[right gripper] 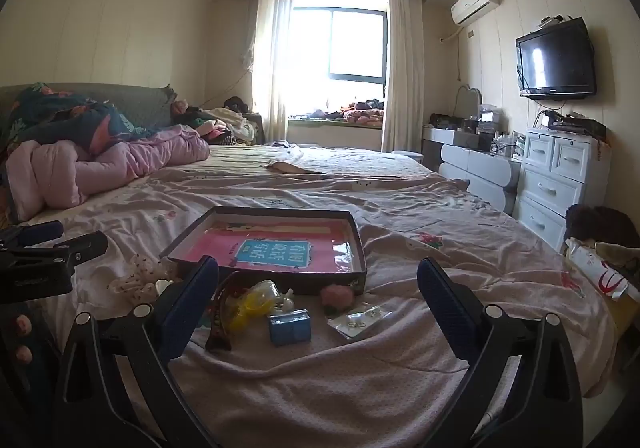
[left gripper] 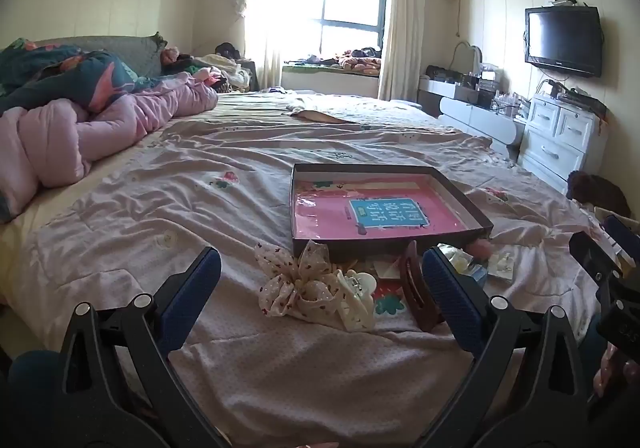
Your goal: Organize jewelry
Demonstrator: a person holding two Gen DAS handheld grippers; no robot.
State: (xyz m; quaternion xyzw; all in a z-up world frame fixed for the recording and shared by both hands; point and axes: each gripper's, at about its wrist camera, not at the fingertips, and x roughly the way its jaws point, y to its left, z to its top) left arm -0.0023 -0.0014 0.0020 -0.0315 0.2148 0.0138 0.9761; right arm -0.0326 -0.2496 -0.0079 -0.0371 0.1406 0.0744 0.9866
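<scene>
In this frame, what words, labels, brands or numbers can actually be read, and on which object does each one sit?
Nothing reads with certainty.
Large white Chinese characters on the teal panel of the pink sheet inside the shallow dark cardboard tray: visible, seen upside down, too blurred to quote.
Brand mark on the lower bezel of the black wall-mounted television: too small.
Embossed lettering on the black body of the left gripper, seen from the right wrist: illegible.
Small blue box: no readable print.
</scene>
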